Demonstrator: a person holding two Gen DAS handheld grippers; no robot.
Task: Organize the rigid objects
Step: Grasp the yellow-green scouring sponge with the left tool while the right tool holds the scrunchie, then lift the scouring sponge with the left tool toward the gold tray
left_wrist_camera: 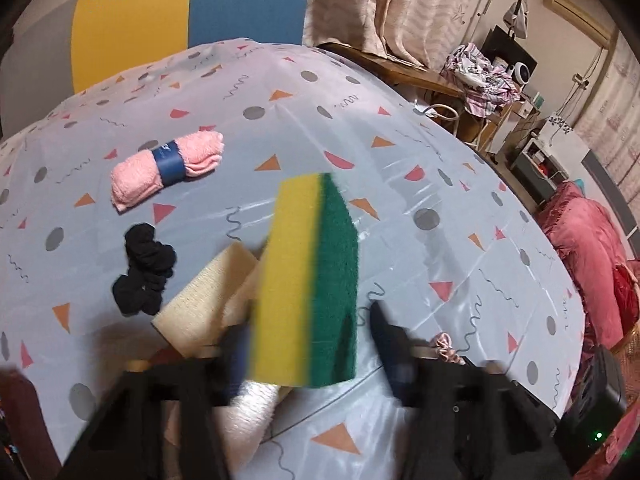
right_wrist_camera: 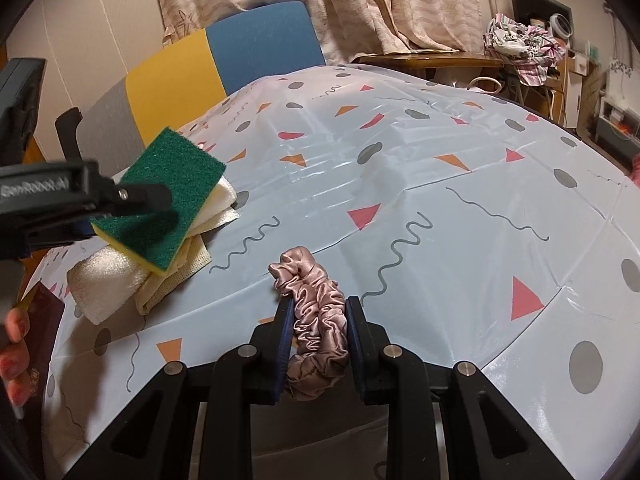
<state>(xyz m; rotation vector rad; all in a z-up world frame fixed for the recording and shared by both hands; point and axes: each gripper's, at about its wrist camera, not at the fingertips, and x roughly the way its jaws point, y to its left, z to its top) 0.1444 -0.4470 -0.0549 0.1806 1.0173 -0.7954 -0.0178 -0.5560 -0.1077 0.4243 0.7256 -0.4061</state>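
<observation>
A yellow and green sponge [left_wrist_camera: 308, 280] stands between the fingers of my left gripper [left_wrist_camera: 308, 328], blurred by motion. The right finger stands apart from it, so the jaws are open. In the right wrist view the sponge [right_wrist_camera: 168, 200] rests on a pile of cream cloths [right_wrist_camera: 116, 280], with the left gripper [right_wrist_camera: 120, 200] at it. My right gripper [right_wrist_camera: 318, 312] is shut on a pink satin scrunchie [right_wrist_camera: 316, 320] at the table's near edge. The scrunchie also shows in the left wrist view [left_wrist_camera: 444, 344].
A rolled pink towel with a blue band [left_wrist_camera: 168, 164] and a black scrunchie [left_wrist_camera: 144, 272] lie on the patterned tablecloth [right_wrist_camera: 440, 200]. A yellow and blue chair [right_wrist_camera: 224, 56] stands behind the table. Cluttered shelves [left_wrist_camera: 532, 136] and a pink blanket [left_wrist_camera: 592, 256] are to the right.
</observation>
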